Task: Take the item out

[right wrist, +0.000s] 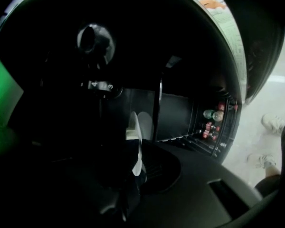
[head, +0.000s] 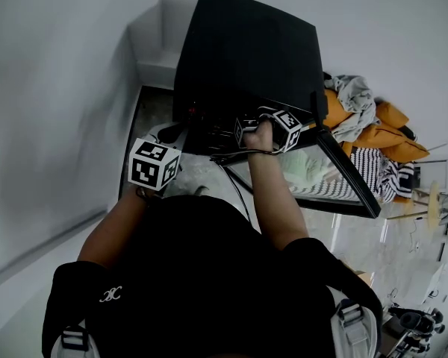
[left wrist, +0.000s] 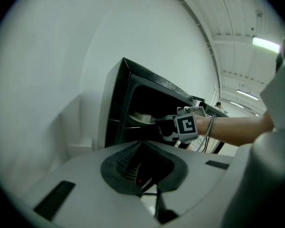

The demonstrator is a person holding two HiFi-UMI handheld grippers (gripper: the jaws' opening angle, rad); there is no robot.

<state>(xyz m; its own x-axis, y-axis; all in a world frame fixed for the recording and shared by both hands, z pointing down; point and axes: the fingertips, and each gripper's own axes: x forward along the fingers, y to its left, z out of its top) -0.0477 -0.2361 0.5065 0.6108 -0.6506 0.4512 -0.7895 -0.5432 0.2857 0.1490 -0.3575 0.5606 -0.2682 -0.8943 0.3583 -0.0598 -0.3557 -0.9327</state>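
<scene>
A black cabinet (head: 246, 51) stands against the white wall with its glass door (head: 343, 177) swung open to the right. My right gripper (head: 272, 129) reaches into the cabinet's dark inside. In the right gripper view it (right wrist: 135, 163) is shut on the rim of a white plate (right wrist: 134, 137), seen edge-on. The left gripper view shows that plate (left wrist: 141, 118) on a shelf, just left of the right gripper (left wrist: 167, 129). My left gripper (left wrist: 149, 184) hangs back outside the cabinet, low at the left, shut with nothing in it.
Several cans and bottles (right wrist: 213, 120) sit in a rack at the cabinet's right side. A heap of orange and striped cloth (head: 373, 125) lies beyond the door. A white ledge (head: 153, 58) juts out left of the cabinet. The person's shoes (right wrist: 274, 122) are on the pale floor.
</scene>
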